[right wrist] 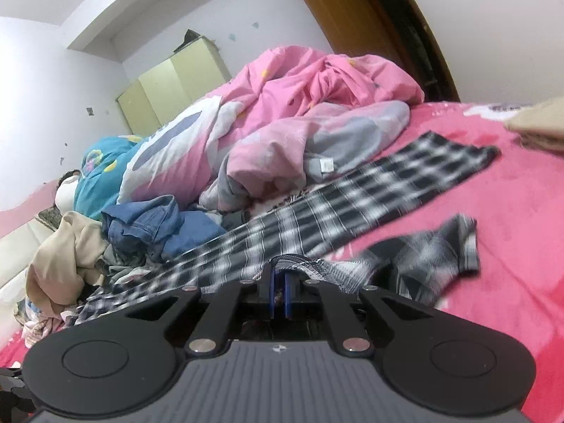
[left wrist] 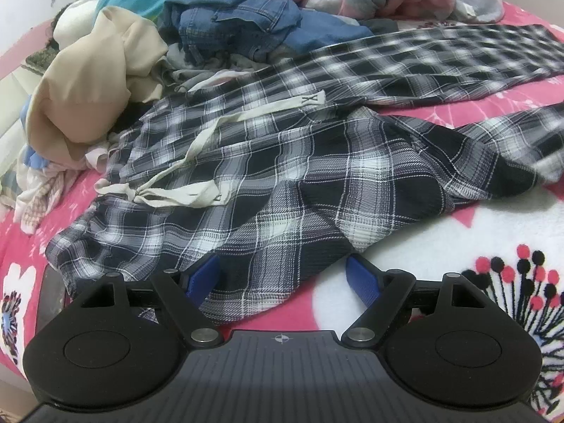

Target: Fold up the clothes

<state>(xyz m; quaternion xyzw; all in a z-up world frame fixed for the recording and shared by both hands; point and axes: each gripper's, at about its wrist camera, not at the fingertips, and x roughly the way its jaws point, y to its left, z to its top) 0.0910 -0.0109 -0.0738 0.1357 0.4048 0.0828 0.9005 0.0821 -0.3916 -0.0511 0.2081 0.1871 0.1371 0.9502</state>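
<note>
A: We cannot see the tips of our right gripper (right wrist: 281,287); the black-and-white plaid flannel trousers (left wrist: 282,183) bunch over them, and the far trouser leg is smeared by blur in the right wrist view.

B: The blue pads (right wrist: 288,296) stand almost together with a fold of that plaid cloth pinched between them, so we have a grip on it. The gripper points only slightly downward, towards the crumpled pink quilt (right wrist: 317,98).

A: Our left gripper (left wrist: 283,276) tilts steeply down over the trousers' near edge, fingers spread wide, with cloth lying between them and neither pad pressing it.

B: The trousers lie spread across the pink flowered fleece blanket (left wrist: 423,282), cream drawstring (left wrist: 197,141) on top. Behind them the heap of blue denim (left wrist: 239,24) and beige cloth (left wrist: 91,95) hides whatever is underneath.
</note>
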